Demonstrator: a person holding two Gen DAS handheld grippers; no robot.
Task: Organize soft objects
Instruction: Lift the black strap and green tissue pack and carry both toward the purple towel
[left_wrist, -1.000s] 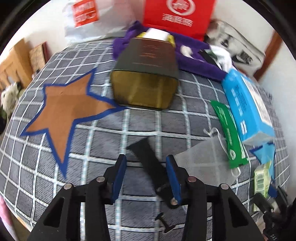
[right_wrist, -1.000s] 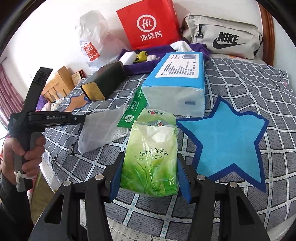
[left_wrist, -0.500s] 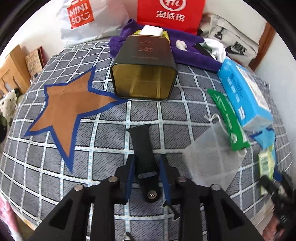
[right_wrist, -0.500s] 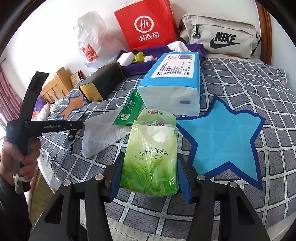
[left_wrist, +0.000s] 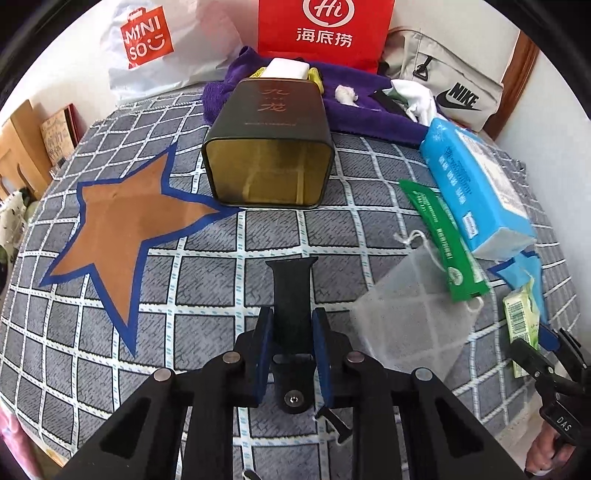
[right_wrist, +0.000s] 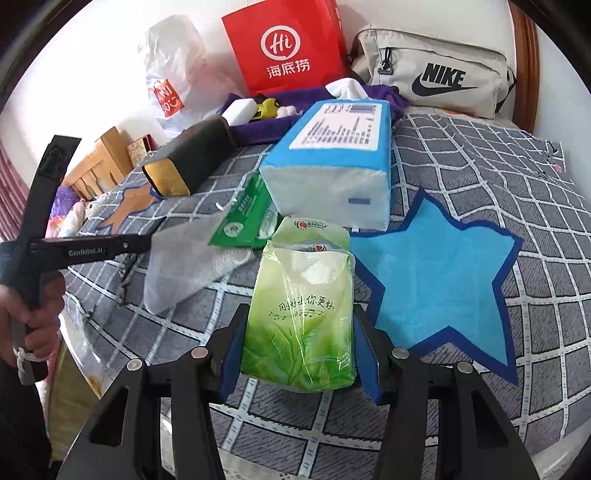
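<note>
The black watch strap (left_wrist: 291, 295) lies lengthwise between the blue pads of the left gripper (left_wrist: 291, 343), which are closed against its sides; its far end points toward the dark tea tin (left_wrist: 269, 155) lying on its side with its golden mouth open. The green tissue pack (right_wrist: 306, 314) sits clamped between the pads of the right gripper (right_wrist: 299, 354), resting on the grey checked bedspread (right_wrist: 480, 155). Just left of it lie a grey mesh pouch (right_wrist: 192, 269) and a green sachet (right_wrist: 247, 218); behind stands a blue tissue pack (right_wrist: 332, 166). A blue star patch (right_wrist: 439, 280) lies beside it, an orange star patch (left_wrist: 118, 229) left of the strap.
</note>
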